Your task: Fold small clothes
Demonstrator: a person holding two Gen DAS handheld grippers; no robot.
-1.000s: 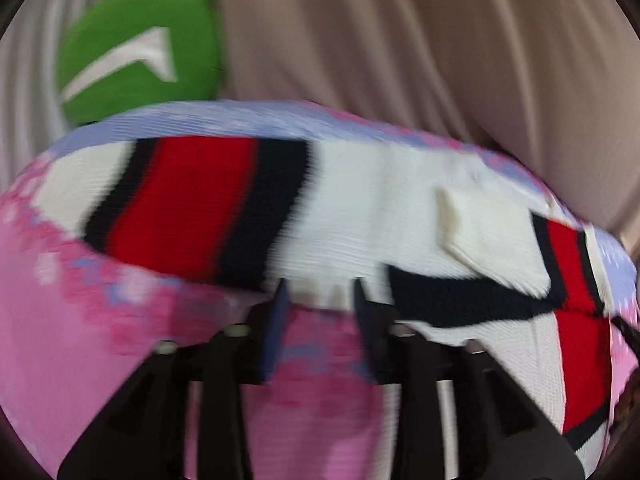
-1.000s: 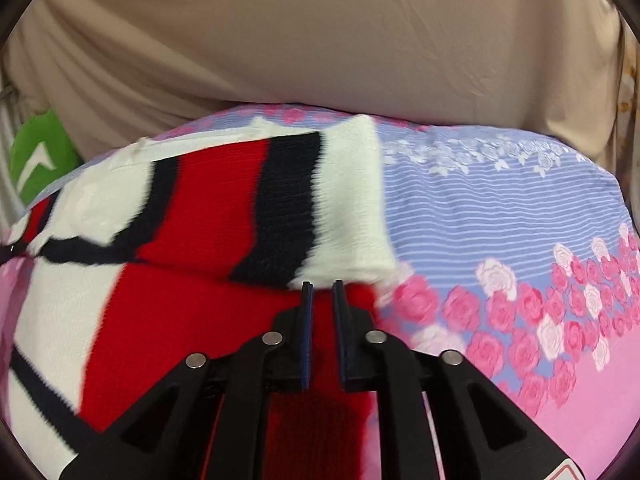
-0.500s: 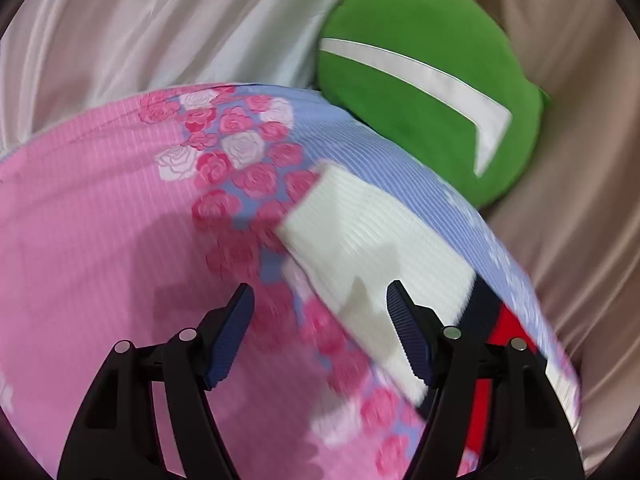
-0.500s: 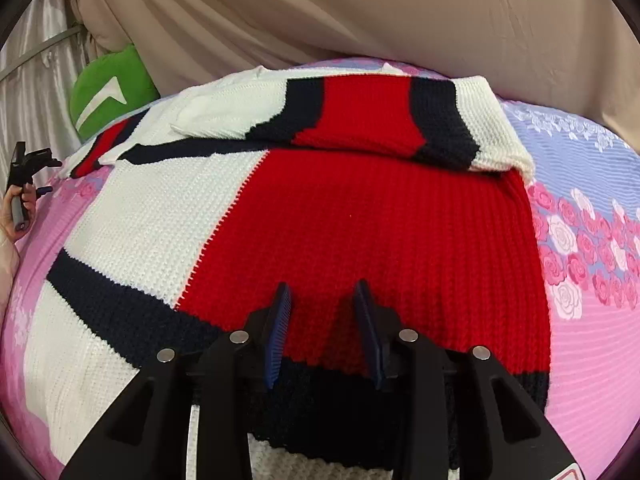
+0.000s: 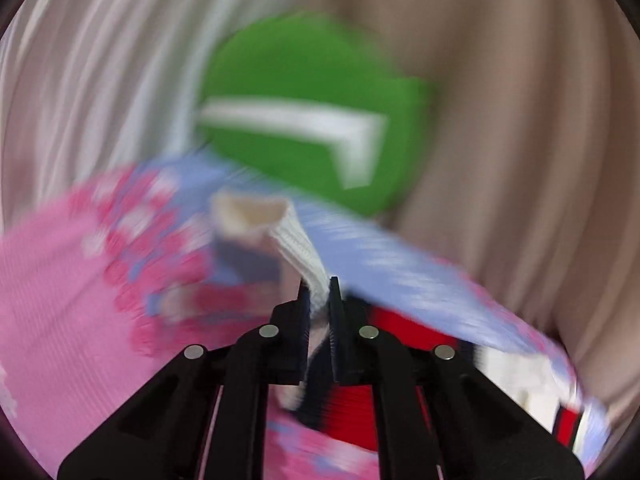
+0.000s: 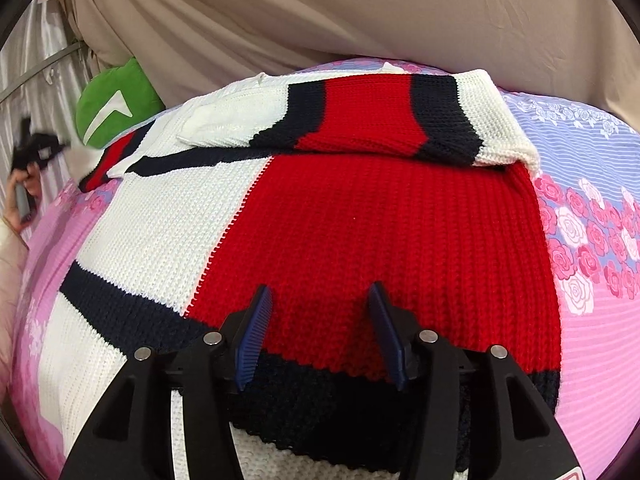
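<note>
**Me:** Half a second back my left gripper point(image 5: 318, 292) stood wide over the white cuff; since then it has closed, and it is now clamped on that cuff point(image 5: 296, 248), which sticks up toward twelve o'clock from between the tips. My right gripper point(image 6: 320, 300) has spread wider over the same stretch of red knit.

**Helper:** Where does the sweater lie?

**Me:** On the flowered bedsheet point(image 6: 592, 320). In the right wrist view the sweater point(image 6: 360, 220) fills the middle, with one sleeve point(image 6: 380, 116) folded across the top, around twelve o'clock. The other sleeve runs off toward ten o'clock, where my left hand point(image 6: 24, 184) shows at the edge near nine.

**Helper:** And the right gripper touches it?

**Me:** Its fingers stand apart above the red panel, near the dark hem at six o'clock. Whether the tips press on the knit, I cannot tell.

**Helper:** Anything else around?

**Me:** A green cushion point(image 5: 316, 120) with a white mark at twelve o'clock in the left view, against the beige cloth point(image 6: 320, 12) behind the bed. That view is heavily blurred.
</note>
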